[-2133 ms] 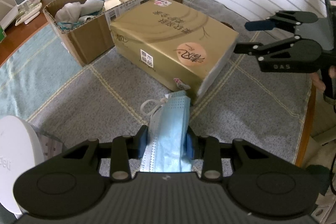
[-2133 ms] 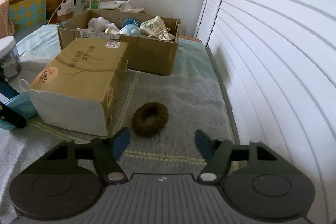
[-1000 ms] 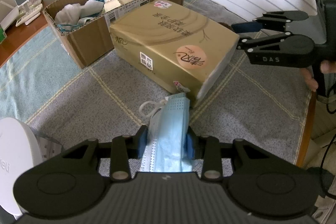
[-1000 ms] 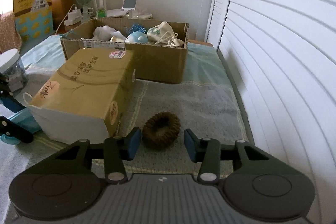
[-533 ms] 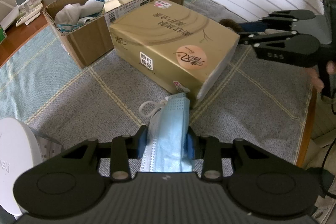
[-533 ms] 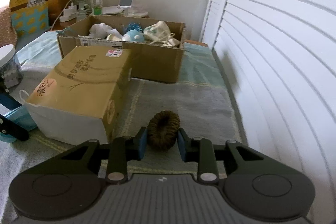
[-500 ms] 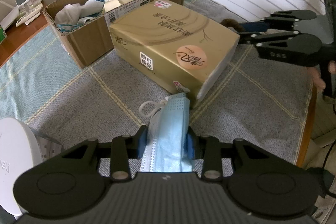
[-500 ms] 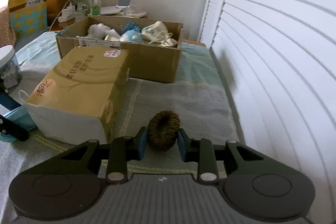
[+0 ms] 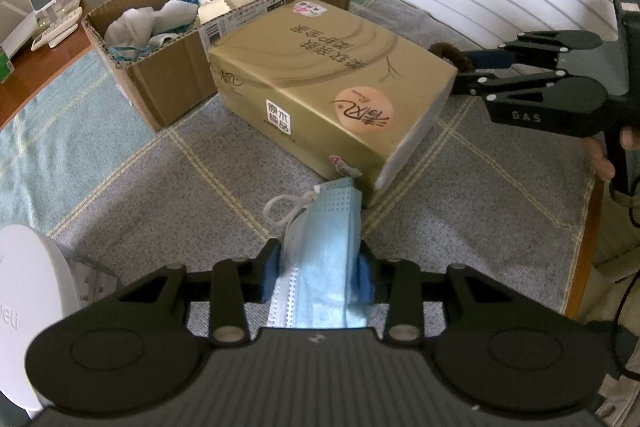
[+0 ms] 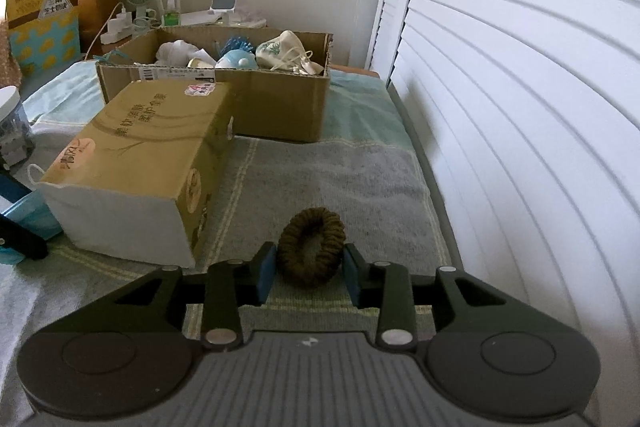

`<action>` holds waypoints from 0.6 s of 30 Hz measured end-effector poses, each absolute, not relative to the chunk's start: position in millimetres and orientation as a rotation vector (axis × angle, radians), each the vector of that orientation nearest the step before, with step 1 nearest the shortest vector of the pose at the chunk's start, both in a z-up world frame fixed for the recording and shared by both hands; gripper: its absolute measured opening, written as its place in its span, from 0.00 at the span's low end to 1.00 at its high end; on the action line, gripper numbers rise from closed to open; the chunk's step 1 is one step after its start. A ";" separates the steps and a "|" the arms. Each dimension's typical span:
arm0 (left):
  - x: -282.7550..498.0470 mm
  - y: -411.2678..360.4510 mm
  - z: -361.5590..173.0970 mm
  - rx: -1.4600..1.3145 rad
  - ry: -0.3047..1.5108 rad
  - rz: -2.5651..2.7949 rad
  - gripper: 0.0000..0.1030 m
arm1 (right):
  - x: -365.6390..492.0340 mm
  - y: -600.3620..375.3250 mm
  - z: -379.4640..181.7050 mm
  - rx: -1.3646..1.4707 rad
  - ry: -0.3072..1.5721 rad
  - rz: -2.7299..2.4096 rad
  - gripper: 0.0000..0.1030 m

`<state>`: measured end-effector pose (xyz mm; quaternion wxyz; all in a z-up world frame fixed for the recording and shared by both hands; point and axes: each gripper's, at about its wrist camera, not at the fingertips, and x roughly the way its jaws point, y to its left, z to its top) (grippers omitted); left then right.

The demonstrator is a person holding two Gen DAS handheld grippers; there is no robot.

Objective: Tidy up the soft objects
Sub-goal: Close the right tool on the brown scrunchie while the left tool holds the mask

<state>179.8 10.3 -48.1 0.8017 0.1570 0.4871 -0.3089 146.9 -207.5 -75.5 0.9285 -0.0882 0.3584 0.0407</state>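
Note:
My left gripper [image 9: 318, 269] is shut on a light blue face mask [image 9: 326, 247], whose white ear loop [image 9: 284, 209] lies on the grey cloth. My right gripper [image 10: 309, 267] is shut on a dark brown scrunchie [image 10: 311, 251] and holds it just above the cloth; it also shows in the left wrist view [image 9: 460, 65] with the scrunchie [image 9: 450, 53] behind the tissue pack. An open cardboard box [image 9: 176, 83] at the back holds several soft items, among them a drawstring pouch [image 10: 286, 53] and a blue plush toy [image 10: 238, 61].
A gold tissue pack [image 9: 332, 87] lies between the grippers and the box. A white round lid [image 9: 28, 307] is at the left. A clear jar [image 10: 12, 123] stands at the far left. White louvred doors [image 10: 520, 107] run along the right. Gadgets sit on the wooden table [image 9: 36, 67] behind.
My right gripper closed on the scrunchie and lifted it slightly off the cloth. My left gripper stayed shut on the mask and hardly moved.

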 end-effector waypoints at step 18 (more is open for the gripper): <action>170.3 14.6 -44.9 0.308 1.025 -0.629 0.28 | 155.9 -197.8 -77.1 -0.231 0.726 0.067 0.42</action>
